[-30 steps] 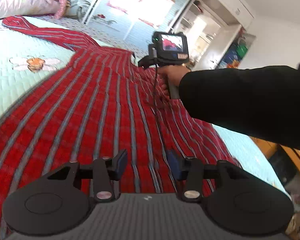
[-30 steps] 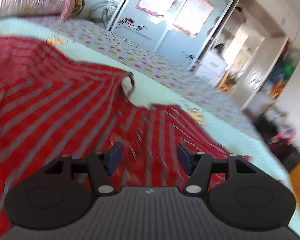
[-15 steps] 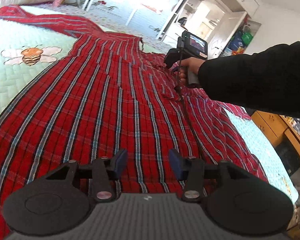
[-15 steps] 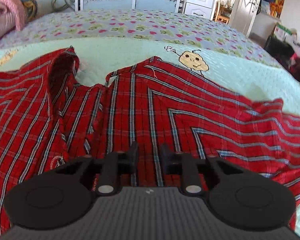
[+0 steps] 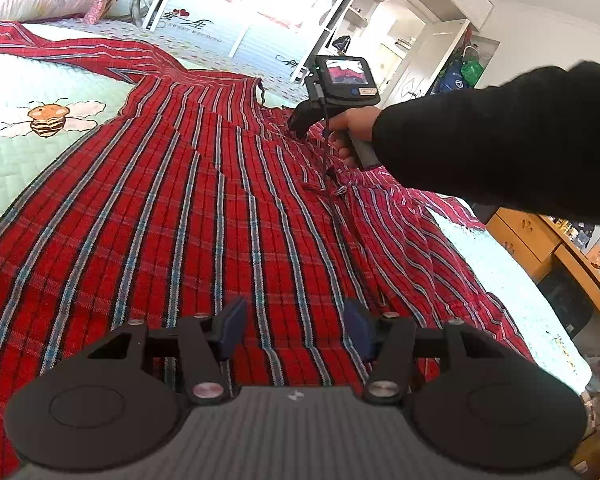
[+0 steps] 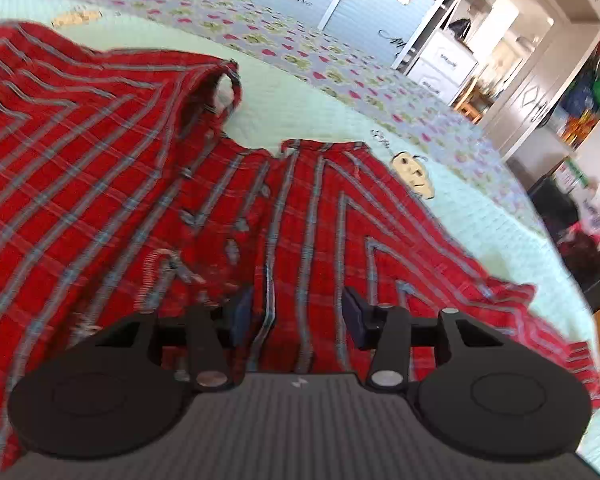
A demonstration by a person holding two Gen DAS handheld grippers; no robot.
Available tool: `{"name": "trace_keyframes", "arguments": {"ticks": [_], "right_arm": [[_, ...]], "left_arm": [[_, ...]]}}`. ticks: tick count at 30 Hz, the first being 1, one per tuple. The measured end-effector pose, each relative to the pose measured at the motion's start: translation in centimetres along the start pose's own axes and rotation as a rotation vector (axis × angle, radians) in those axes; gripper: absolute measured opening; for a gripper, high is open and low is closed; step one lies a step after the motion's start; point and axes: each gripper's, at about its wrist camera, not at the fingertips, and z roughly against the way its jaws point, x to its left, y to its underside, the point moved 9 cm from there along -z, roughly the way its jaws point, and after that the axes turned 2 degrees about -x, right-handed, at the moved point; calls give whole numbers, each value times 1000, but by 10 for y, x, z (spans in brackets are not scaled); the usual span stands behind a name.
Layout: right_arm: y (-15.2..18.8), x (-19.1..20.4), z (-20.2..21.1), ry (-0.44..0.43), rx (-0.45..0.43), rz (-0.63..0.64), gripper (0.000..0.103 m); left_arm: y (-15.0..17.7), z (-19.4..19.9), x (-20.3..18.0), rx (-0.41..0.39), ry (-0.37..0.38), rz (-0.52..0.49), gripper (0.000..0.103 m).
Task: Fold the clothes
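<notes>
Red shirt (image 5: 204, 216) flat on bed (image 5: 16, 160), lower edge cut off; left gripper (image 5: 294, 330) and right gripper (image 6: 298, 316) just widening, spread, empty; right view blurred

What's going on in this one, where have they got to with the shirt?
A person with a gripper in each hand is working on a red plaid shirt spread flat on a pale green quilt. Nothing is folded yet. The left gripper hangs open over the shirt's body, gripping nothing. The right gripper, near the collar and button placket, has just been opening, with no cloth pinched.
</notes>
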Motion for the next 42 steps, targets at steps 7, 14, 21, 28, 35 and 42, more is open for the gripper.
{"name": "trace_keyframes", "arguments": {"ticks": [7,14,21,28,35,42], "right_arm": [[-8,-15,-21,-4,9,-117,2],[-37,14,-8,-144,-51,-160,1],[-16,-3,-12,-58,-1,-158,23],[-12,9,-22,-2,-18,-121,2],[-30,53,-1,-35,-95,-15,1],[-13,55,8,-72,-108,-20,1]], "left_arm": [[-1,-4,1,9,8,11,58],[0,-4,-1,7,3,5,59],[0,-2,-1,9,5,10,59],[0,-2,-2,11,8,13,59],[0,-1,-2,14,14,20,59],[-1,-1,-1,15,13,23,59]]}}
